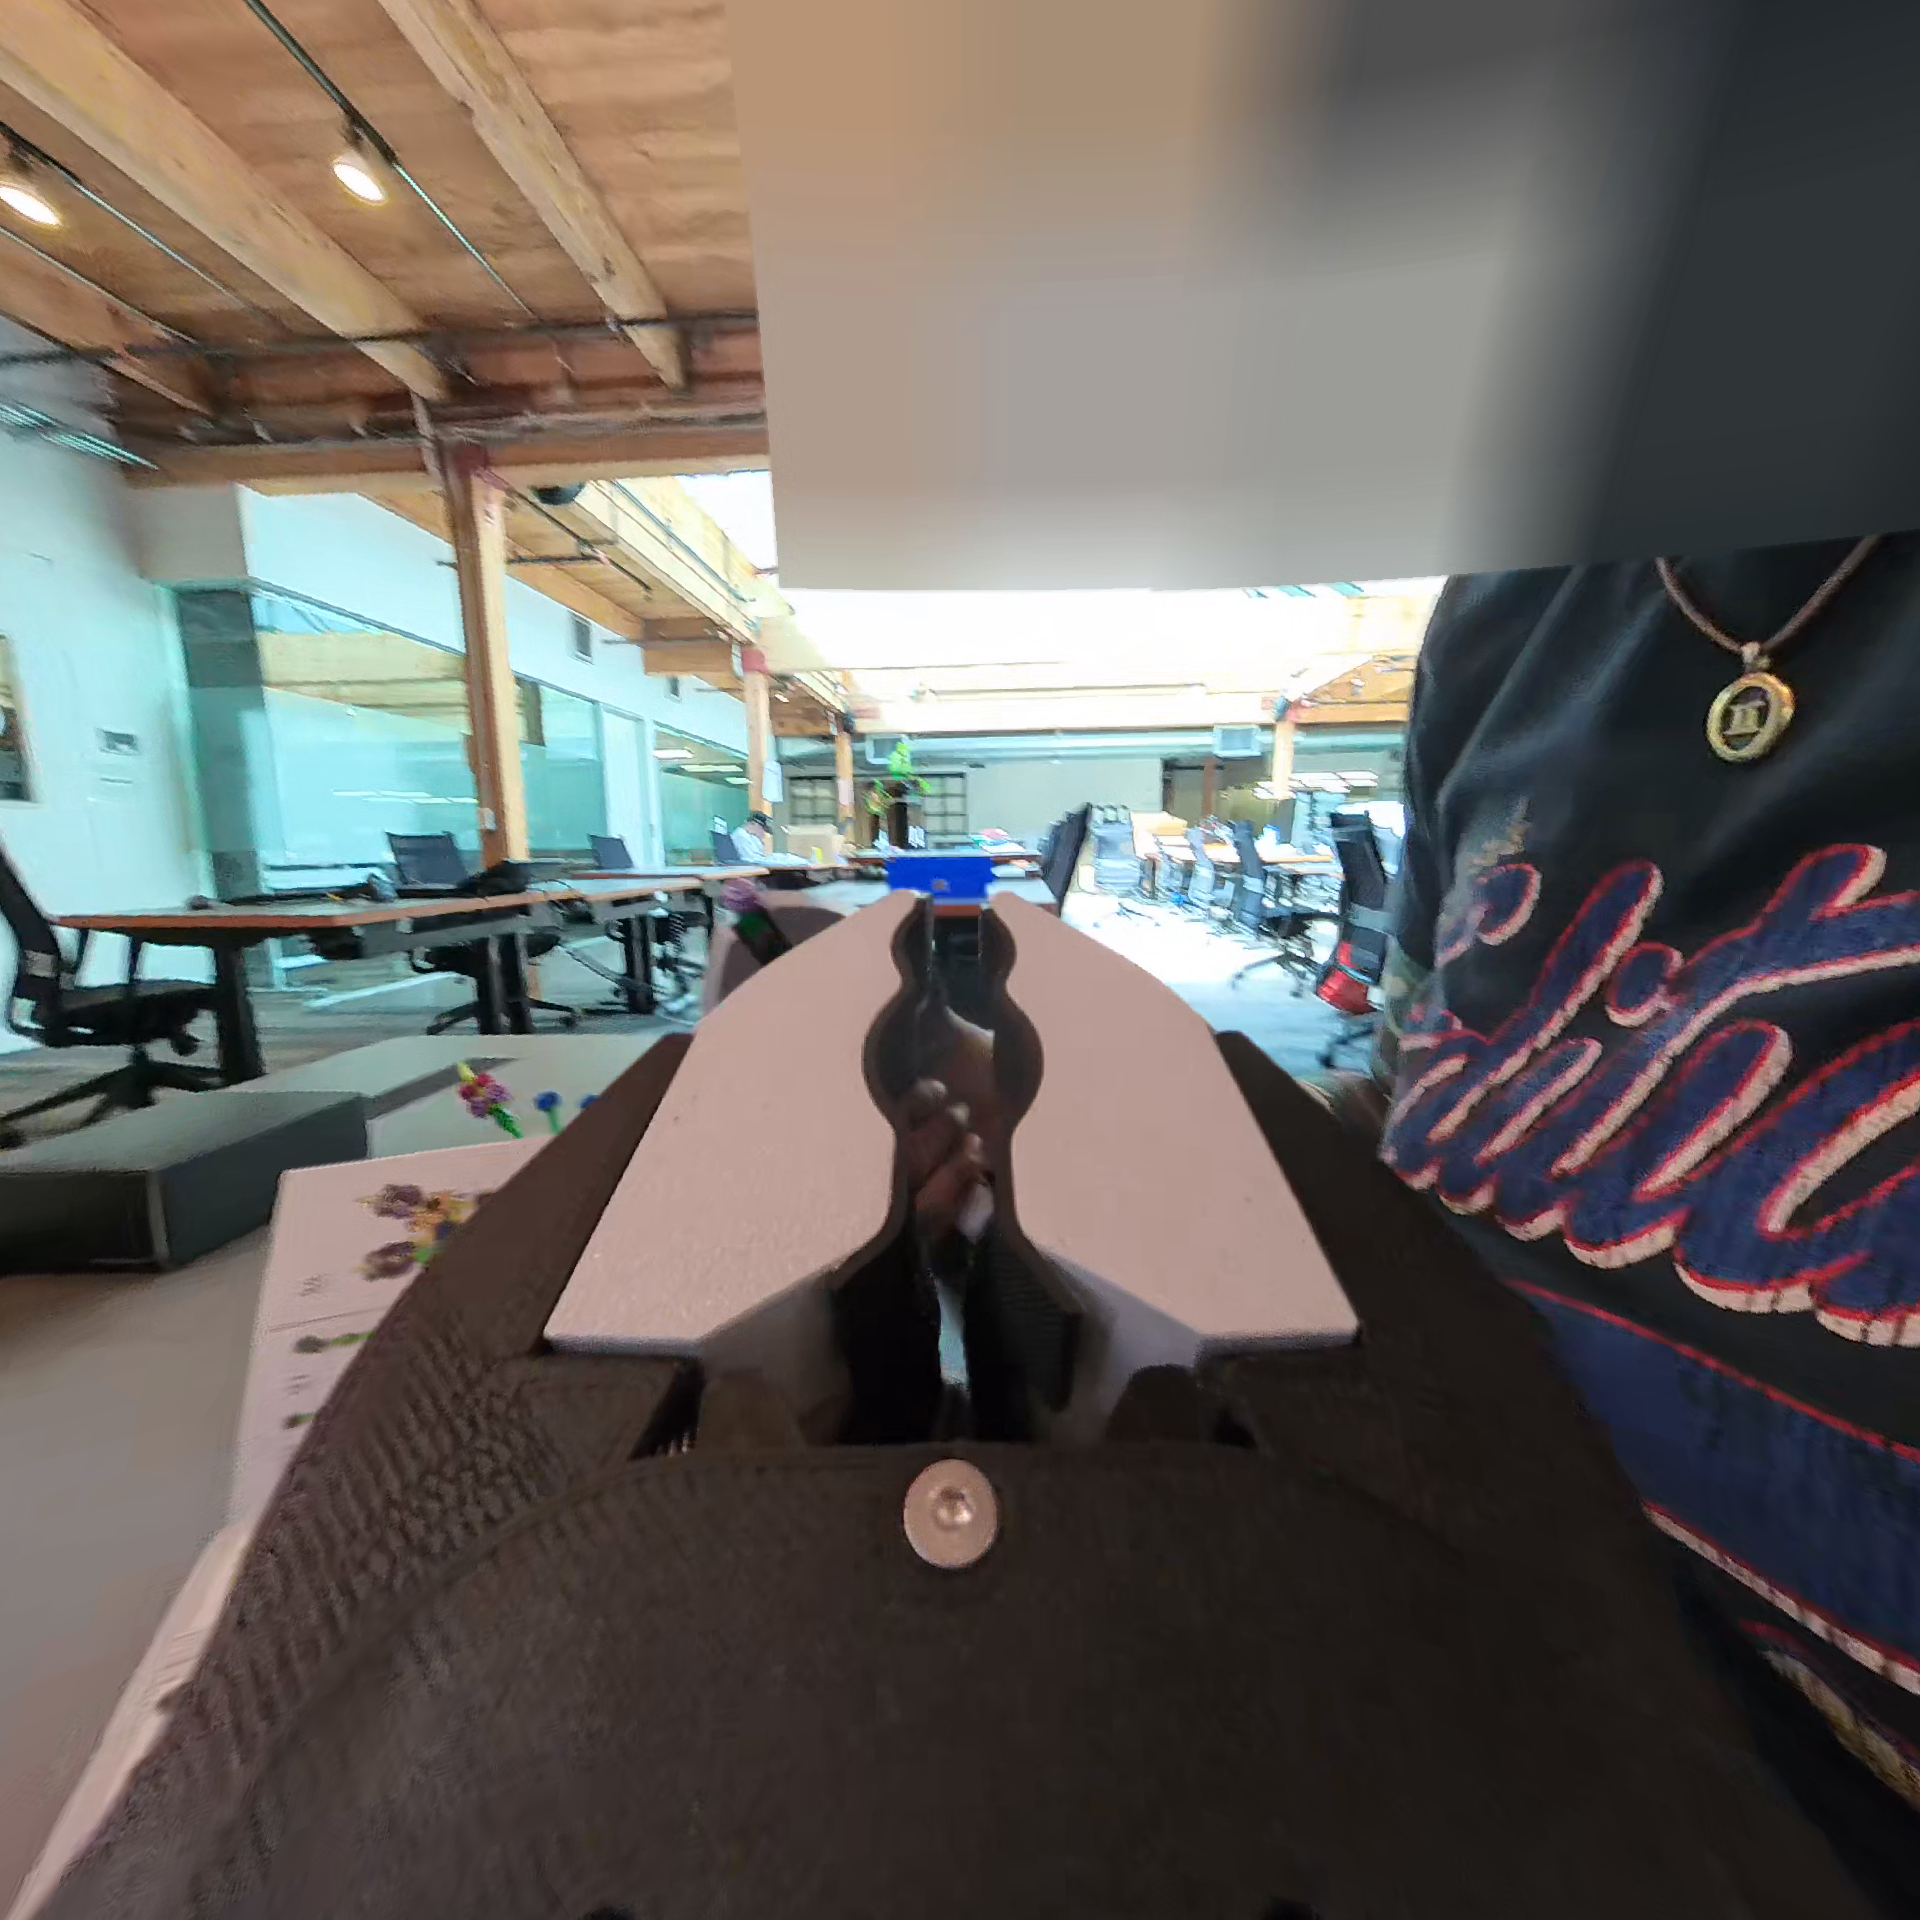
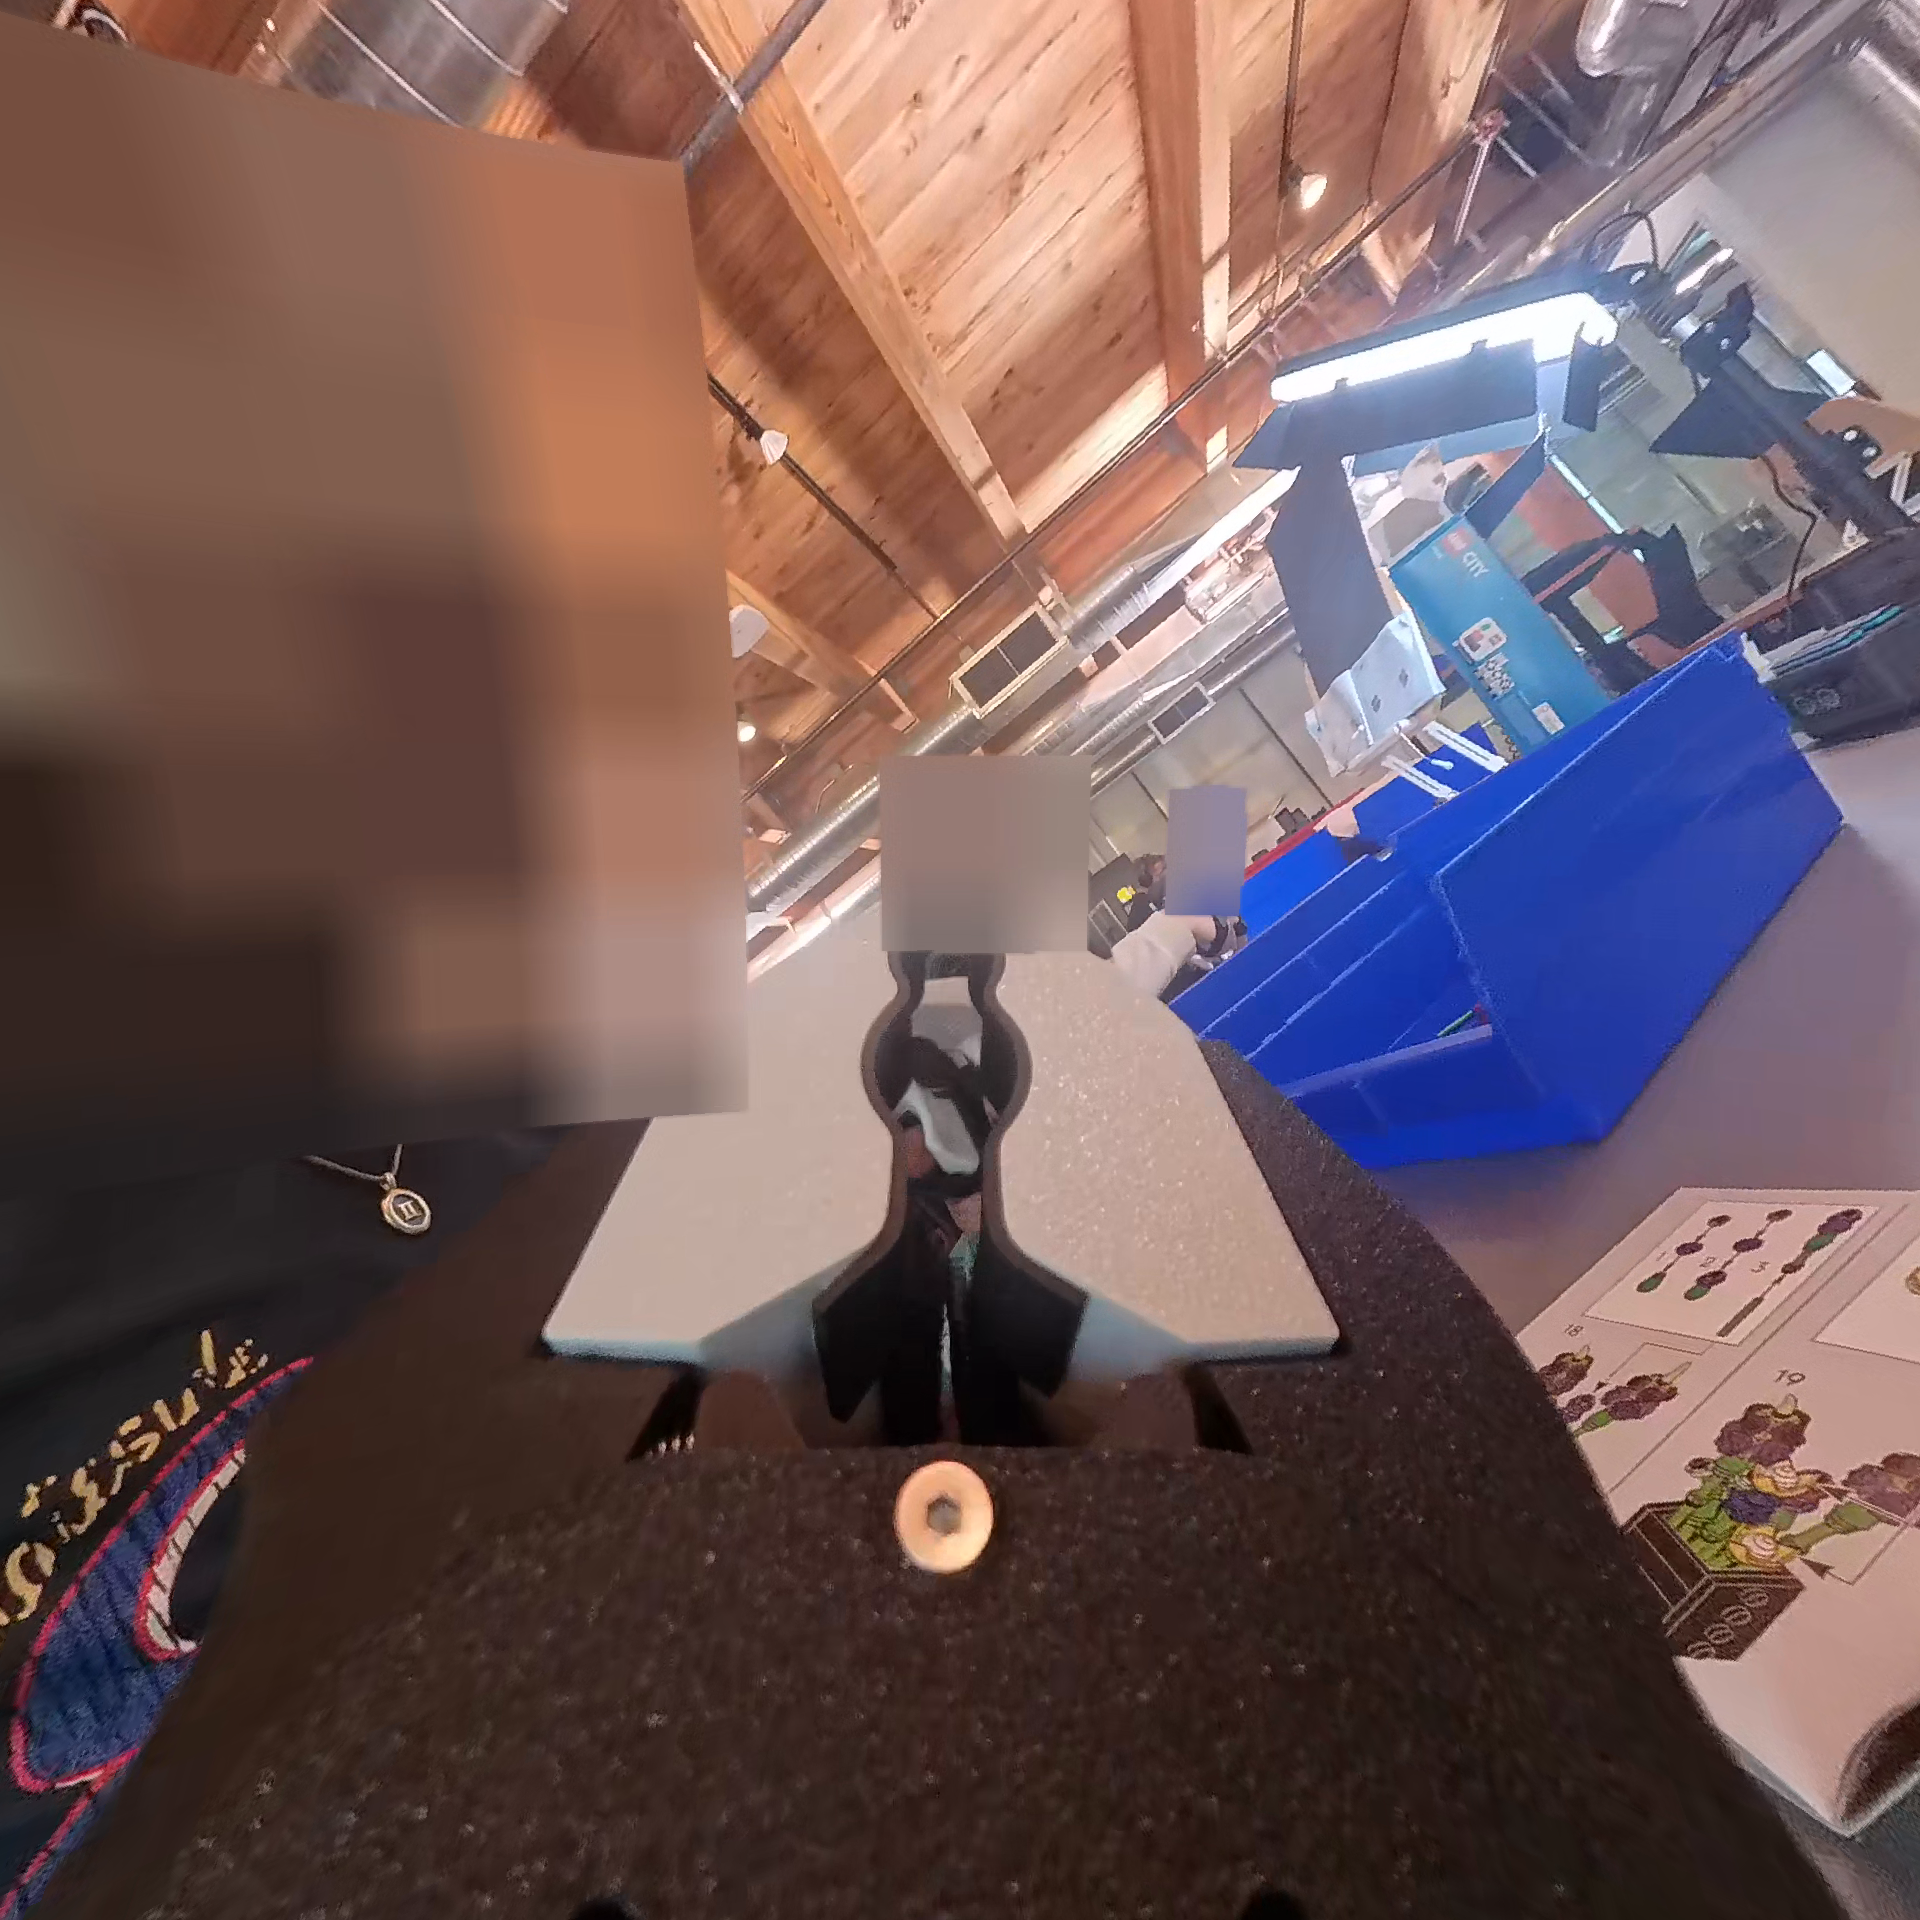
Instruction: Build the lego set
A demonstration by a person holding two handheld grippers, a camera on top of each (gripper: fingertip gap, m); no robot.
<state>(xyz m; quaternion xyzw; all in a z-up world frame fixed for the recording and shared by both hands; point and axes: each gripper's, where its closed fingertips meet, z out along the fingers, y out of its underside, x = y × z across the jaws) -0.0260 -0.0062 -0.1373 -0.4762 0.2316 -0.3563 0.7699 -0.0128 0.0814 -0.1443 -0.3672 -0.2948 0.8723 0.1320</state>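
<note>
Left tongs [image 1: 956,912] are filling the near view, black body low, grey fingers [image 1: 769,1122] drawn nearly together. A small blue piece [image 1: 940,873] is sitting right at the tips; I cannot tell whether it is being pinched or just lying beyond them. Right tongs [image 2: 945,964] are likewise pulled almost closed, with the tips running up under a blur patch, so I cannot tell if they are clamping anything.

An instruction booklet [image 2: 1766,1455] is lying open on the grey surface [image 2: 1558,1195], and the right tongs are hanging just left of it, raised and pointing up toward the wooden ceiling [image 2: 987,260]. Its pages are showing purple flowers in a dark pot. Beyond the booklet, blue bins [image 2: 1610,935] are standing on the same surface. Farther behind the booklet, past the bins, a teal box [image 2: 1475,623] is leaning upright under a lit lamp panel [image 2: 1434,343].

In the left wrist view the booklet's white pages [image 1: 343,1299] are showing left of the left tongs, blurred. Just beyond the booklet, small built flowers [image 1: 483,1096], purple and blue, are standing.

A person in a dark jersey [image 1: 1662,1143] with a round pendant [image 1: 1751,717] is standing close, on the side of both tongs away from the booklet.
</note>
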